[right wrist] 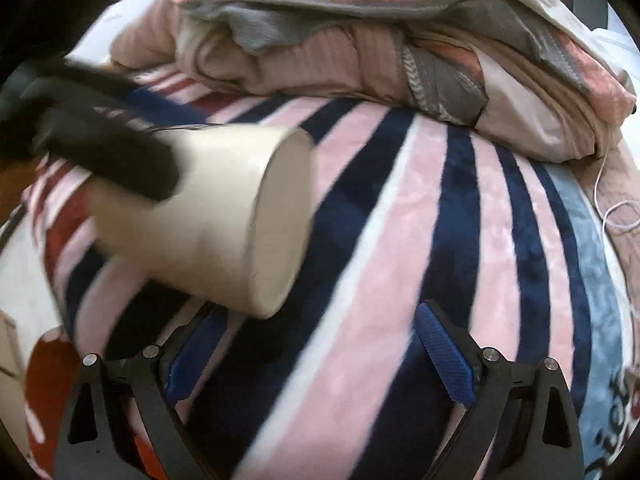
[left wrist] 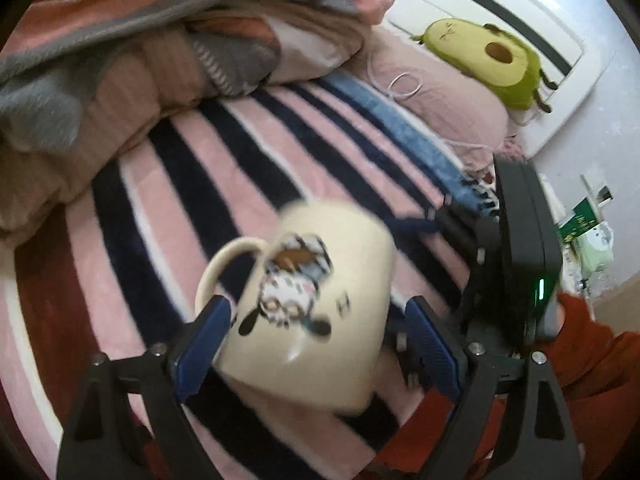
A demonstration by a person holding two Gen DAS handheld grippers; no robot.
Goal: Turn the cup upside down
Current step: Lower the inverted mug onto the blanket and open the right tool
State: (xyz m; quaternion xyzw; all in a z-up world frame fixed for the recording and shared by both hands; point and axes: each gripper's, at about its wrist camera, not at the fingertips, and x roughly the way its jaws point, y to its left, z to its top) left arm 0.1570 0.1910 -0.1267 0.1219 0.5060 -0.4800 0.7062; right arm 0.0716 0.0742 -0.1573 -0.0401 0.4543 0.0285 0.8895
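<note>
Closest to the lens: the blue pads (left wrist: pixel 204 344) of the left gripper (left wrist: pixel 316 308), drawn in narrow around the cream cup (left wrist: pixel 340 248) and holding it by the side wall. One pad pressed on the wall just under the handle (left wrist: pixel 228 256); contact of the other pad too blurred to confirm. Cup carried in the air above the striped blanket (left wrist: pixel 224 148), lying nearly on its side, with the flat end (right wrist: pixel 280 220) turned toward the right wrist camera. Probably about halfway through the turn, judging from this tilt.

To do this step well: roll the wrist slowly and evenly, with a steady squeeze, because of the smooth glazed wall and the risk of slipping between the pads. Avoid catching the handle on a finger during the roll. Bring the mouth fully downward before lowering. Choose a flat part of the blanket, away from the pile of bedding (right wrist: pixel 360 40), since a soft surface may tip a cup standing on its rim. Loosen the grip only after a firm rest of the whole rim.

Right gripper (right wrist: pixel 320 356): spread wide, nothing between its pads, low over the blanket. Cup up and to the left of it in that view, near but not touching.
</note>
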